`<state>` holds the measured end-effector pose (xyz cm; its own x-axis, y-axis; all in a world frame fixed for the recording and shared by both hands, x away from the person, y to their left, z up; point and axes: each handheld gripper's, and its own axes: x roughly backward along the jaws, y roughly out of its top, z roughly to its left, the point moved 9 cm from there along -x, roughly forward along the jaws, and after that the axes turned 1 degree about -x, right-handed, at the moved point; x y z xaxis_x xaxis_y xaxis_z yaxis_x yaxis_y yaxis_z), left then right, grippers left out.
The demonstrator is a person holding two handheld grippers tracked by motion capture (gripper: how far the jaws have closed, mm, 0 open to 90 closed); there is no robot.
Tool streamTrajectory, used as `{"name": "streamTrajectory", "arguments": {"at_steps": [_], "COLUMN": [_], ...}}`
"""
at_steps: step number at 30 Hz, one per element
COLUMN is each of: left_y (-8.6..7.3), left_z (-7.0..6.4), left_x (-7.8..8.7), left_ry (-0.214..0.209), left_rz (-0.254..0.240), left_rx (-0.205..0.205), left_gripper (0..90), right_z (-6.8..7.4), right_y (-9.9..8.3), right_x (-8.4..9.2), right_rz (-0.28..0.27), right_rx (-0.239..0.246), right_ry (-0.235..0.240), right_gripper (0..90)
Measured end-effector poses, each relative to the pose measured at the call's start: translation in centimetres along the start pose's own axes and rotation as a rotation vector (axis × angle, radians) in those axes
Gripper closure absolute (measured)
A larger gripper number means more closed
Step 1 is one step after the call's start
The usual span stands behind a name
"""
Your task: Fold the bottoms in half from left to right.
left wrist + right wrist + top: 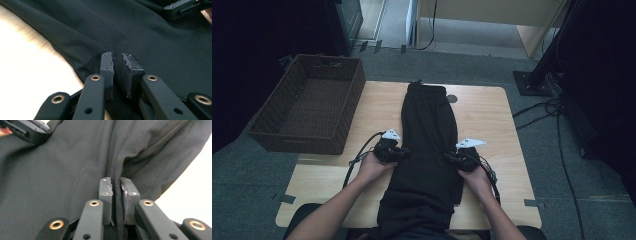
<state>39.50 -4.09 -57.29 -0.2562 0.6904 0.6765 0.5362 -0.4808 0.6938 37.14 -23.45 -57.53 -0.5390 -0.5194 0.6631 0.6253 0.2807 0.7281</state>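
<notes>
Black trousers [427, 130] lie lengthwise down the middle of the wooden table [492, 125], waistband at the far end, the near end hanging off the front edge. My left gripper [404, 152] rests at the cloth's left edge and my right gripper [451, 157] at its right edge, facing each other. In the left gripper view the jaws [117, 56] stand a narrow gap apart over the trousers [125, 30]. In the right gripper view the jaws [115, 181] are also slightly apart, with a raised fold of the trousers [62, 170] running between them.
A brown wicker basket [354, 95] stands off the table's left far corner. Bare wood lies on both sides of the trousers. Black cables [557, 115] trail over the floor at right, near a dark stand base [532, 82].
</notes>
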Motion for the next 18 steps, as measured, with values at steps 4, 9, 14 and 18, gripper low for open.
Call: {"name": "streamTrajectory", "arguments": {"at_steps": [4,9,14,18], "left_y": [0.4,0.9,1.3,1.6], "left_z": [0.4,1.2,1.4,1.6], "left_x": [0.5,1.3,1.6,2.0], "left_ry": [0.028,0.038,0.045,0.046], "left_rz": [-0.005,-0.027,-0.025,-0.025], "left_rx": [-0.013,0.001,-0.020,-0.022], "left_gripper": [72.8,67.4,65.3,65.2], "right_z": [-0.2,-0.2,-0.4,-1.0], "right_y": [0.4,0.7,1.5,2.1], "right_x": [0.3,0.4,0.9,1.3], "right_rz": [-0.027,-0.054,-0.061,-0.057], "right_rx": [0.016,0.030,0.027,-0.006], "right_ry": [-0.001,0.010,0.017,0.023], "right_gripper": [69.3,66.0,60.6,58.9]}}
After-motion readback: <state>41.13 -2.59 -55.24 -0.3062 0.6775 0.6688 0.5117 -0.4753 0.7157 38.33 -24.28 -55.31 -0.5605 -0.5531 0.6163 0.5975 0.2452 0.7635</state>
